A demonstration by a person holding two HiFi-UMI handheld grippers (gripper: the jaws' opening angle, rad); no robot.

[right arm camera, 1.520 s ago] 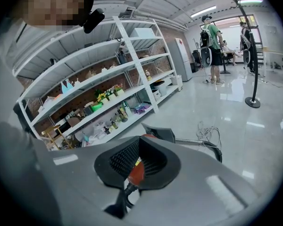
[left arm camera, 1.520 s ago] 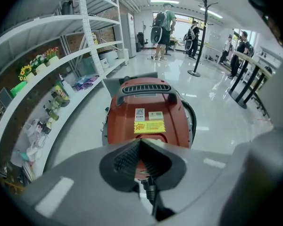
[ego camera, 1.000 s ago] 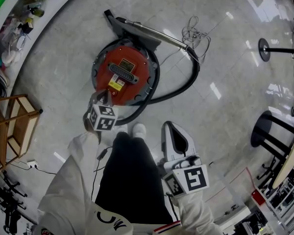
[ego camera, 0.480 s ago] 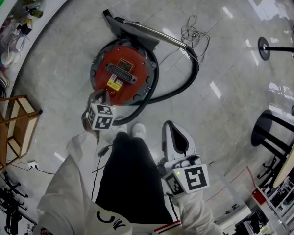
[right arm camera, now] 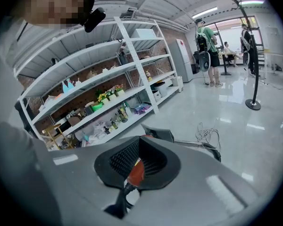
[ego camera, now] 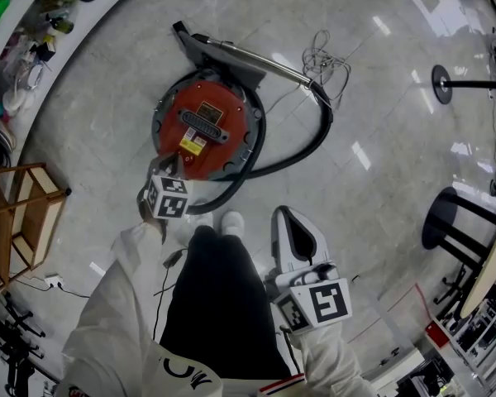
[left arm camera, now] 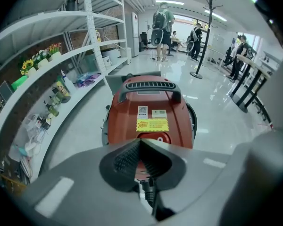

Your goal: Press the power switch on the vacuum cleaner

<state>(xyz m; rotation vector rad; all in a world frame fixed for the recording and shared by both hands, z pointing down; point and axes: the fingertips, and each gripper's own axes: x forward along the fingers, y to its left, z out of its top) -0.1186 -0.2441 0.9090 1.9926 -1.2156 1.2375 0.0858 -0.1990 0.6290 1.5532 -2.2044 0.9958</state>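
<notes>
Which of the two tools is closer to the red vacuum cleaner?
The left tool: its tip is at the near edge of the vacuum cleaner. The right tool hangs beside the person's leg, well short of the machine.

Bare floor (ego camera: 91,131) left of vacuum cleaner (ego camera: 205,126); black hose (ego camera: 330,118) looped round right and near sides; shelf (ego camera: 21,56) beyond.
</notes>
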